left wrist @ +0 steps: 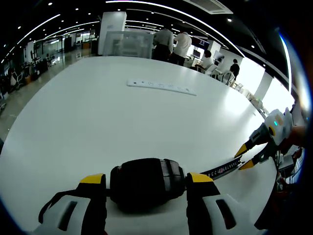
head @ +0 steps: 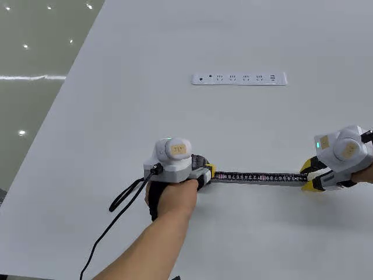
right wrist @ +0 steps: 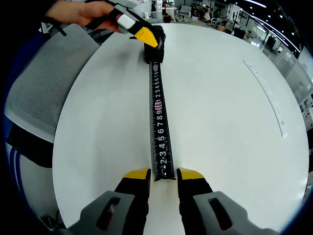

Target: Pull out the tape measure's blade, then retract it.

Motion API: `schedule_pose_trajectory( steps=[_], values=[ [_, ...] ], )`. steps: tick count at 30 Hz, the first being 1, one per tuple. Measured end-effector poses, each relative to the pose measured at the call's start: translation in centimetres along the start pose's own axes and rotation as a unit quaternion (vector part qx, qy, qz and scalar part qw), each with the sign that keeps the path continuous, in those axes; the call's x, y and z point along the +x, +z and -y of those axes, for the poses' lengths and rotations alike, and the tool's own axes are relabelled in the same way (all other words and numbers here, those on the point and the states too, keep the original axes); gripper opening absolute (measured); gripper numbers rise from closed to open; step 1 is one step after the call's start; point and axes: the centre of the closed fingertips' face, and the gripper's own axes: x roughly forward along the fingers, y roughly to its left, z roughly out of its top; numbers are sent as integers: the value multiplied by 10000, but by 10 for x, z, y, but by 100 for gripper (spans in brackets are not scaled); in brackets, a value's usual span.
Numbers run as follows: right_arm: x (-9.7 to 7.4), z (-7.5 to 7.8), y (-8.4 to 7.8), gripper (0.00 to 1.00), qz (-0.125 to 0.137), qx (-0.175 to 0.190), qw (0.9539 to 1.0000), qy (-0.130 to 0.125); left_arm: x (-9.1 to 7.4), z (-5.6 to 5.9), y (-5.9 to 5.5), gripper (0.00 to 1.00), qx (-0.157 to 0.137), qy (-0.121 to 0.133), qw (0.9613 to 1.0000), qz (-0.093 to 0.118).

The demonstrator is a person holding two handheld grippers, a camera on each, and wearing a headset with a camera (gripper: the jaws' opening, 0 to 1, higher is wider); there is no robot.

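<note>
Hand [head: 175, 198]: wrapped round the left gripper's body, above the tabletop's near edge.
Cable [head: 111, 224]: black, trails from the left gripper back over the near edge; a black strap loop [head: 125, 195] lies beside it.
Left gripper [left wrist: 146, 178]: yellow-tipped jaws clamped on the case, one on each side.
Case [right wrist: 156, 49]: black tape measure body, resting on the tabletop [head: 175, 46], in from the near edge.
Blade [right wrist: 160, 122]: pulled out, flat on the tabletop, numbers up, running straight from the case to the right gripper, roughly parallel to the near edge.
Right gripper [right wrist: 164, 175]: at the blade's free end, jaws a little apart and flanking the end hook; whether they pinch it cannot be told.
Chair [right wrist: 44, 83]: grey mesh, just off the table edge near the case, in the right gripper view.
Strip [head: 239, 79]: white power strip, farther in on the tabletop, parallel to the blade and well apart from it.
People [left wrist: 173, 44]: standing beyond the far edge.
</note>
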Motion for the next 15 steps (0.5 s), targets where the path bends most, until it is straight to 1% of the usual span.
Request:
schedule_pose_trajectory(
  steps=[7, 15],
  values=[
    [0, 1, -1, 15, 4, 19, 10000, 2, 0, 1, 0, 62, -1, -7, 10000, 6],
    [0, 0, -1, 13, 16, -87, 10000, -2, 0, 2, 0, 60, 26, -33, 10000, 12]
  ],
)
